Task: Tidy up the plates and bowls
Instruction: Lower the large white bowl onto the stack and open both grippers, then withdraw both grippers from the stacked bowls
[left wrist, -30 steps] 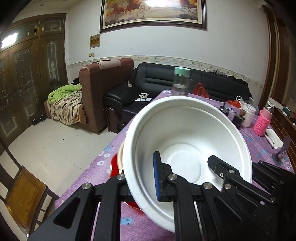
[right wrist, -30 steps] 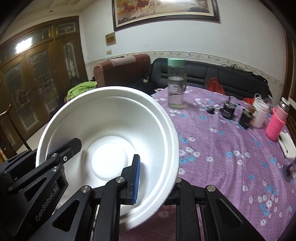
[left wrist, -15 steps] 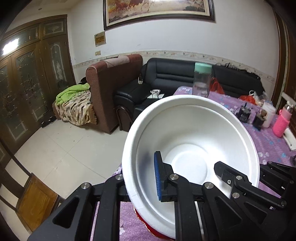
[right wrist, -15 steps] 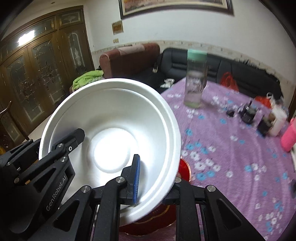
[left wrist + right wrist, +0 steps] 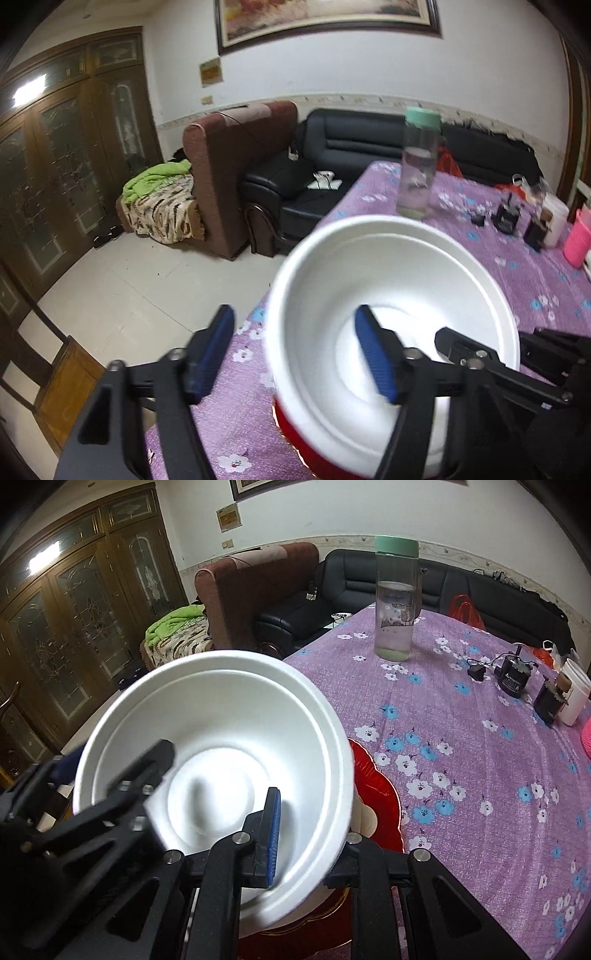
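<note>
A white foam bowl sits tilted over a red plate near the table's near-left corner; the plate's edge also shows under it in the left wrist view. My left gripper is open, its two blue pads spread either side of the bowl's left rim, one outside and one inside. My right gripper is shut on the bowl's right rim, with one blue pad inside the bowl. A second white rim seems nested inside the bowl.
A clear bottle with a green lid stands on the purple flowered tablecloth beyond. Small black gadgets, a white cup and a pink bottle sit at the far right. The table's left edge drops to the floor.
The bowl came down onto the red plate at the table's near-left corner. My left gripper opened and let go of the rim. My right gripper kept its hold.
</note>
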`<state>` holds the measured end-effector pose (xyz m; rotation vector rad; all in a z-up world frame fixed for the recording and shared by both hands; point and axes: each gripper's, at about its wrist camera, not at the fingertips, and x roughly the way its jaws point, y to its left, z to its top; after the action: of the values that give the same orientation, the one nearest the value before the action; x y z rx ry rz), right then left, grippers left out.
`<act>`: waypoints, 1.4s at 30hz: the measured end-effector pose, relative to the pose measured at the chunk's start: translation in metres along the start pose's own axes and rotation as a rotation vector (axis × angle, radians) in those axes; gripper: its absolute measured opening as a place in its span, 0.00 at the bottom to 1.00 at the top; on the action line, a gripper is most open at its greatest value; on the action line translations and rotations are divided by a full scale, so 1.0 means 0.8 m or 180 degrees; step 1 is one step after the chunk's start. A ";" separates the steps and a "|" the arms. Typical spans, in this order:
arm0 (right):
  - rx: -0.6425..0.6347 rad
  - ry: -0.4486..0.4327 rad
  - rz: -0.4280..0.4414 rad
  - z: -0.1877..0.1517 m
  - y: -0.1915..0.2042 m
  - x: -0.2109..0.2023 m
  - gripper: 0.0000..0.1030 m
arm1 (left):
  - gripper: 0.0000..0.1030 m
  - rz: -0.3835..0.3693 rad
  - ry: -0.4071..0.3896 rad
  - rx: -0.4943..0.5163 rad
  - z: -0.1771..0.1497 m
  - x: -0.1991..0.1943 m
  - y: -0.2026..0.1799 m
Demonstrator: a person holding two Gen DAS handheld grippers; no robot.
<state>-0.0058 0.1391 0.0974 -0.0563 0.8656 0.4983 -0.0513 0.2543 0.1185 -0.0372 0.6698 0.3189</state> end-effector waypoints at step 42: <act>0.0577 -0.0800 -0.0268 -0.025 -0.053 -0.058 0.75 | 0.80 -0.0134 -0.0242 -0.0383 -0.029 -0.071 0.014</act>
<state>-0.0263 0.0780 0.1123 0.1333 0.6558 0.3378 -0.1106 0.2457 0.1365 -0.1531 0.5731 0.3181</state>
